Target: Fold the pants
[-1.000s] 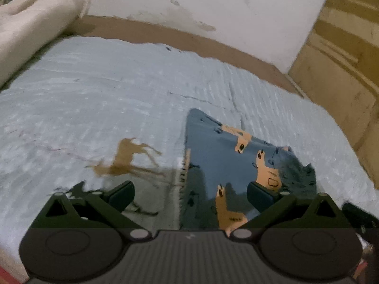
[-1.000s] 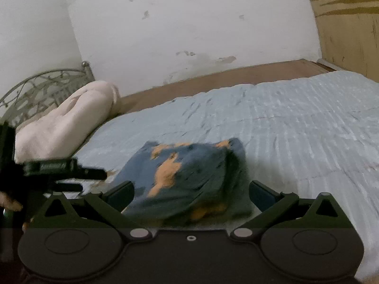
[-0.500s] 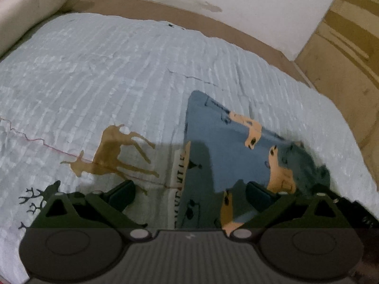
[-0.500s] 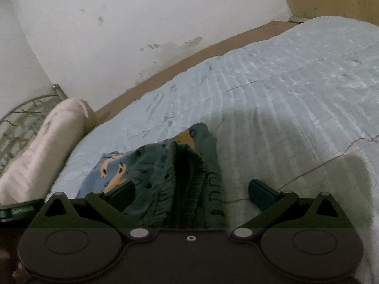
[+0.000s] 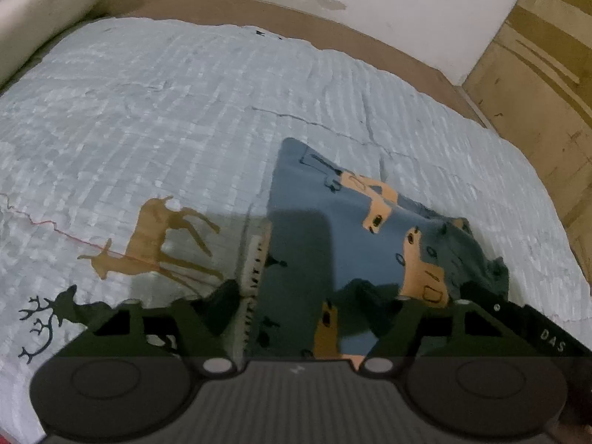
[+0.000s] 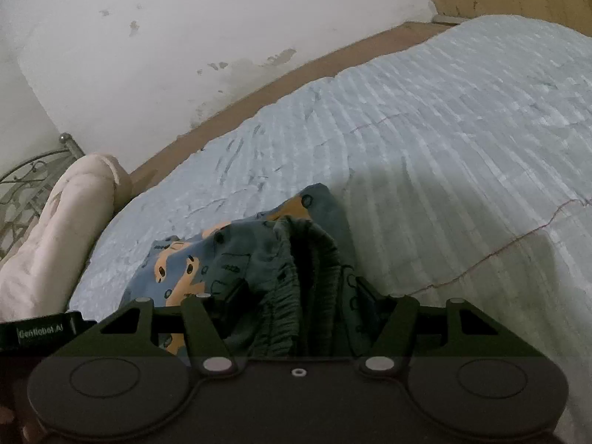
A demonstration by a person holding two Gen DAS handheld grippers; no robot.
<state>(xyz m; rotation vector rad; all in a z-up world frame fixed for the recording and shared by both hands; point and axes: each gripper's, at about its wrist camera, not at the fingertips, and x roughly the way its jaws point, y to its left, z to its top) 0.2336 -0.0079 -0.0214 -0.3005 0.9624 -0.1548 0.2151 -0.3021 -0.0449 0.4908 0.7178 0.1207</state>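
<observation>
The pants point(image 5: 325, 222), blue with orange prints, lie folded on the pale blue bedspread point(image 5: 166, 111). My left gripper point(image 5: 296, 292) is low over their near edge and its jaws are closing. One finger stands on the bedspread beside the striped hem point(image 5: 255, 270) and the other rests over the blue cloth. In the right wrist view the gathered green-grey waistband point(image 6: 296, 270) of the pants point(image 6: 185, 270) bunches up between the fingers of my right gripper point(image 6: 299, 288). Those jaws are closing too, with cloth filling most of the gap.
A rolled cream blanket point(image 6: 55, 240) lies along the bed's far side by a metal headboard point(image 6: 22, 185). A white wall point(image 6: 185, 37) and a wooden panel point(image 5: 536, 92) border the bed. Brown and black deer prints point(image 5: 159, 236) mark the bedspread.
Both pairs of jaws have narrowed from wide open. My right gripper dropped and rolled toward the waistband, which now sits between its fingers. My left gripper edged closer to the pants' edge.
</observation>
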